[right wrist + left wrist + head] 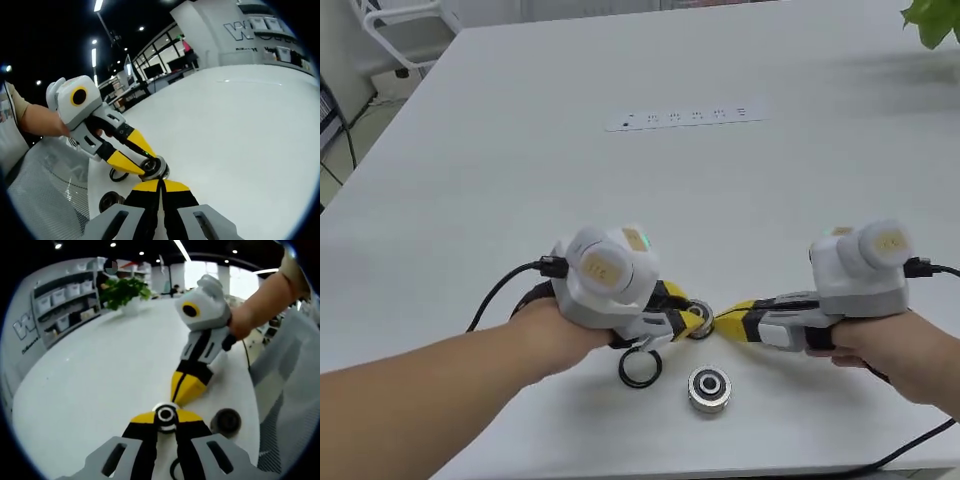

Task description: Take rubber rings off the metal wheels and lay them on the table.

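My left gripper (686,317) is shut on a small metal wheel (700,322), held just above the white table (520,160). In the left gripper view the wheel (165,414) sits between the yellow jaw tips. My right gripper (723,322) is shut, its tips together against the wheel's right rim; I cannot tell whether rubber is pinched. The right gripper view shows its tips (161,184) touching the held wheel (154,168). A loose black rubber ring (640,368) lies on the table below the left gripper. A second metal wheel (709,389) with its dark ring on lies flat beside it.
A flush power strip (685,117) sits in the table's middle, further back. A green plant (932,20) stands at the far right corner and a white frame (400,25) off the far left. The table's front edge runs close below the second wheel. Black cables trail from both grippers.
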Motion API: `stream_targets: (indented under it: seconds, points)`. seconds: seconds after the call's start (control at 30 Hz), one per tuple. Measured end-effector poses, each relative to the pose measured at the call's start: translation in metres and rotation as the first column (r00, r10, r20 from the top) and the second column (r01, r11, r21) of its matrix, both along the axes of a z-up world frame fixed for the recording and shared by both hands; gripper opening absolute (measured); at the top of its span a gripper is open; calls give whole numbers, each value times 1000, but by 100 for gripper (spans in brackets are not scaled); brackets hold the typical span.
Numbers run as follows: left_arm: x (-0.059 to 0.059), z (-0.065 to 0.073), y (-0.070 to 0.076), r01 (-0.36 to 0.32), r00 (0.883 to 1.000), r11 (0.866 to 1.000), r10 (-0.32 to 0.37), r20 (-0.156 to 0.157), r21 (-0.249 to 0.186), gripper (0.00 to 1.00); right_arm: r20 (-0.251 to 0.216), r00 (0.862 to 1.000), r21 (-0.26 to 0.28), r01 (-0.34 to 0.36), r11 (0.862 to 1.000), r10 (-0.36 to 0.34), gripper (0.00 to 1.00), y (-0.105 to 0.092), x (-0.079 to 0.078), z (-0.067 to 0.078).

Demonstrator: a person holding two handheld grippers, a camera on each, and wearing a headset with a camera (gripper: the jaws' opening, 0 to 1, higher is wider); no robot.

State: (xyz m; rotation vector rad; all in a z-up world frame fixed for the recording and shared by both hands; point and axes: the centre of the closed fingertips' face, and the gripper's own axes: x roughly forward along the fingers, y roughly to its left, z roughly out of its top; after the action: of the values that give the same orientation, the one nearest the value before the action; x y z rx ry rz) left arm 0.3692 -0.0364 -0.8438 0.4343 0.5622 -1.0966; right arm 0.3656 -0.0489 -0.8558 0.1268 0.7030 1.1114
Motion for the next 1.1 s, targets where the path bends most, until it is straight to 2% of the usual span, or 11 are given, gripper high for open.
stream_targets:
  seconds: [0.17, 0.33, 0.43, 1.1]
  points:
    - [-2, 0, 0, 1, 1000, 1000, -1, -1, 2, 13, -37, 998, 48, 52, 997, -51, 0, -1, 7, 6]
    - [-4, -1, -1, -1, 1000, 1000, 1, 1, 12, 13, -36, 998, 49, 58, 997, -57, 0, 0, 5, 8]
    - [-4, -1, -1, -6, 1000, 1000, 6, 2, 16, 13, -57, 996, 68, 77, 995, -73, 0, 2, 6, 10]
    - [-4, -1, -2, -34, 999, 999, 34, 2, 26, 13, -39, 998, 57, 51, 997, -49, 0, 8, 0, 16]
